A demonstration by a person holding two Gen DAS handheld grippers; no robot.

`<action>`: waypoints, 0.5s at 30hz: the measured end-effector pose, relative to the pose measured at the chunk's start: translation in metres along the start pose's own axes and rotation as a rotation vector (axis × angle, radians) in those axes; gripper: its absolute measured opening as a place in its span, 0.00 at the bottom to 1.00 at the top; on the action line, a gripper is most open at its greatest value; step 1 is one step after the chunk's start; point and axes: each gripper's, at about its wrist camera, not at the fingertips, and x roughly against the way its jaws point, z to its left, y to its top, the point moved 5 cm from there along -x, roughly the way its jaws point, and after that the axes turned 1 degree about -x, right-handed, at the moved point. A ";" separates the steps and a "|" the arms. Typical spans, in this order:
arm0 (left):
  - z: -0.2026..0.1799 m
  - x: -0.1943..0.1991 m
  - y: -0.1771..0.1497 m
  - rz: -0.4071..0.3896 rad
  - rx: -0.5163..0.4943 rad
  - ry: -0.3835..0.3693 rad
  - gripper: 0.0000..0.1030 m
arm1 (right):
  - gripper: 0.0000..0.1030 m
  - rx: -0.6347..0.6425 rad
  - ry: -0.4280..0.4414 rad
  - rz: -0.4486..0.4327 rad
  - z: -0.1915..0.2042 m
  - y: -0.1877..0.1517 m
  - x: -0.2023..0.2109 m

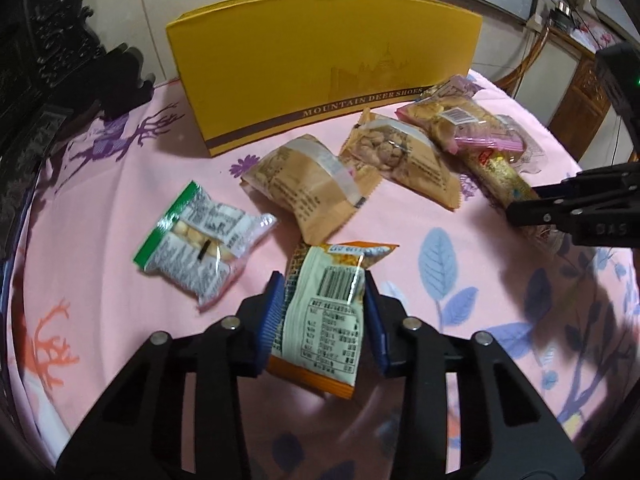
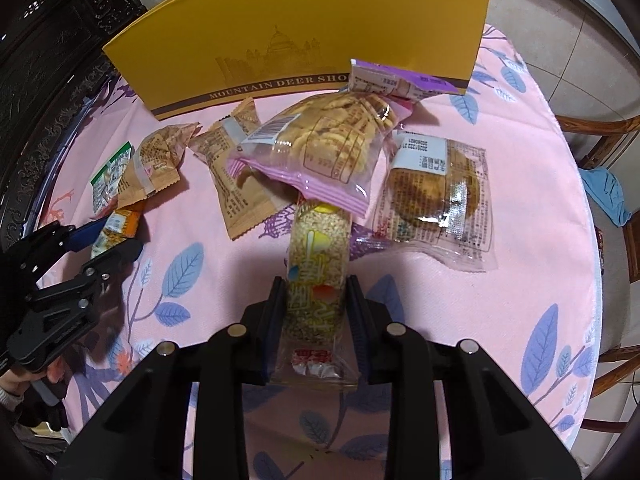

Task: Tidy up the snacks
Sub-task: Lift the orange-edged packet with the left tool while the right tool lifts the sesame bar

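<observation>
The left hand-held gripper [image 1: 324, 280] is squeezing an orange snack pack [image 1: 324, 316] just over the pink surface [image 1: 100, 300]. The right hand-held gripper [image 2: 316, 284] is squeezing a long sesame bar [image 2: 318, 276], whose far end is tucked under a pink cookie bag [image 2: 320, 148]. A yellow box [image 1: 320, 68] is standing behind the snacks.

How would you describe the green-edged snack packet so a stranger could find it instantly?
Start at the yellow shoebox on the pink tablecloth. The green-edged packet lies nearest the left side, beside two brown packets. Only it has a green strip and silver-white wrapper.
</observation>
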 end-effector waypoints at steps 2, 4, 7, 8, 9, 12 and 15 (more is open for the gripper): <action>-0.004 0.006 -0.005 0.000 0.008 -0.008 0.34 | 0.30 0.000 0.007 0.006 -0.002 -0.004 0.003; -0.011 0.015 -0.010 -0.002 0.015 -0.019 0.34 | 0.29 0.008 0.008 0.008 -0.004 -0.009 0.007; -0.018 0.027 -0.014 -0.007 0.031 -0.041 0.34 | 0.28 0.037 0.015 0.006 -0.004 -0.018 0.017; -0.020 0.030 -0.015 -0.010 0.032 -0.044 0.34 | 0.28 0.046 0.020 0.004 -0.005 -0.021 0.021; -0.023 0.035 -0.016 -0.015 0.032 -0.048 0.34 | 0.28 0.054 0.023 0.002 -0.005 -0.023 0.025; -0.029 0.049 -0.013 -0.038 0.038 -0.060 0.34 | 0.27 0.072 0.030 -0.016 -0.004 -0.026 0.038; -0.030 0.063 -0.004 -0.071 0.050 -0.067 0.34 | 0.22 0.110 0.037 -0.050 0.001 -0.025 0.054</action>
